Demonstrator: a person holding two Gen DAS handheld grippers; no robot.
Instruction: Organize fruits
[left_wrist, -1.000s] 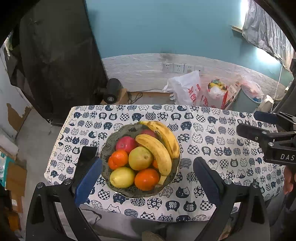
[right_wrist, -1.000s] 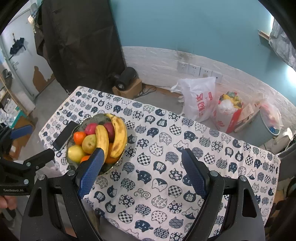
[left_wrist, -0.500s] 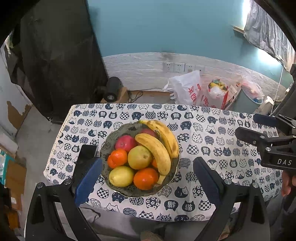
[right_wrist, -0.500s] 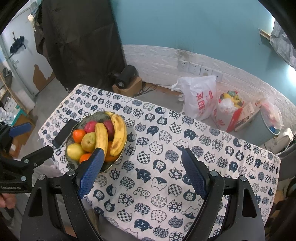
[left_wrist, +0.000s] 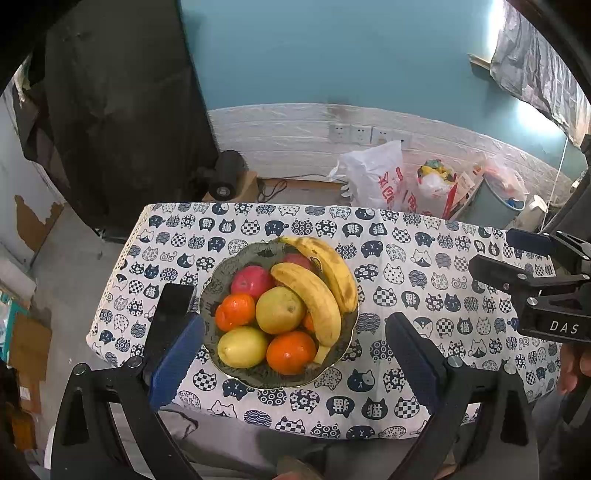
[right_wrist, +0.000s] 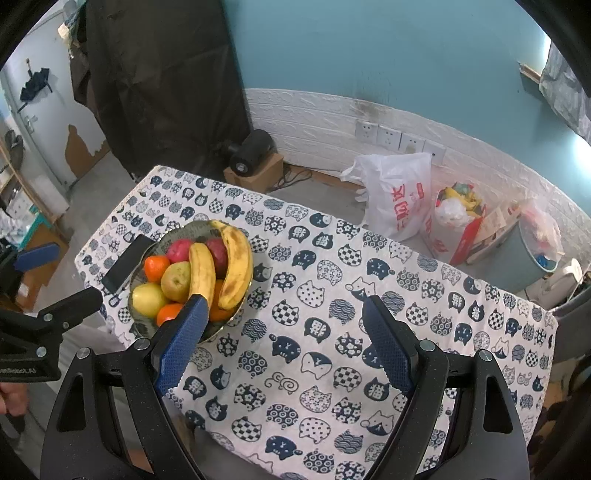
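Observation:
A dark patterned bowl (left_wrist: 221, 273) (right_wrist: 173, 234) on the cat-print tablecloth holds two bananas (left_wrist: 314, 291) (right_wrist: 236, 258), red apples (left_wrist: 251, 280), oranges (left_wrist: 290, 350), a green pear (left_wrist: 279, 310) and a yellow lemon (left_wrist: 242, 347). My left gripper (left_wrist: 295, 343) hovers above the bowl, open, its blue pads on either side of the bowl and holding nothing. My right gripper (right_wrist: 284, 332) is open and empty over the bare cloth to the right of the bowl; it shows at the right edge of the left wrist view (left_wrist: 517, 266).
A black phone (left_wrist: 173, 299) (right_wrist: 127, 262) lies flat just left of the bowl. The tablecloth (right_wrist: 332, 295) stretches right of the bowl. Beyond the table are plastic bags (left_wrist: 376, 177), a bin (right_wrist: 524, 254) and a black device on a cardboard box (right_wrist: 255, 162).
Both grippers drifted slightly; the bowl sits a little higher and more central between the left pads. Neither gripper opened, shut or touched a fruit.

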